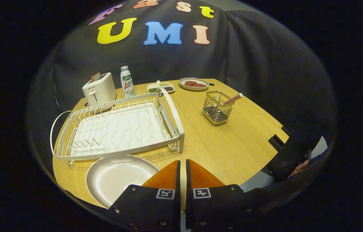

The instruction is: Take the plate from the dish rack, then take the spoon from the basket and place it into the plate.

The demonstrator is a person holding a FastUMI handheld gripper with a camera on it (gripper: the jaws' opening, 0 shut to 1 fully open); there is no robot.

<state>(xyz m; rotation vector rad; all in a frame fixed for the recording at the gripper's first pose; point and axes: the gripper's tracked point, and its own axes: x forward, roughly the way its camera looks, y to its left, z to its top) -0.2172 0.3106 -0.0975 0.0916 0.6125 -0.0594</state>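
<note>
Tongs [182, 166] nearly closed, empty, above wooden table [233, 141]; plate [113, 177] beside.

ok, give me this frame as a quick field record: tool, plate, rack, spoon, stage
tool: tool fingers nearly together, nothing between them, above the table edge
plate: plate flat on the table, in front of the dish rack, beside the fingers
rack: dish rack holds no dishes
spoon: spoon in the basket, handle leaning out, beyond the fingers
stage: plate out of rack; spoon not yet taken
</note>
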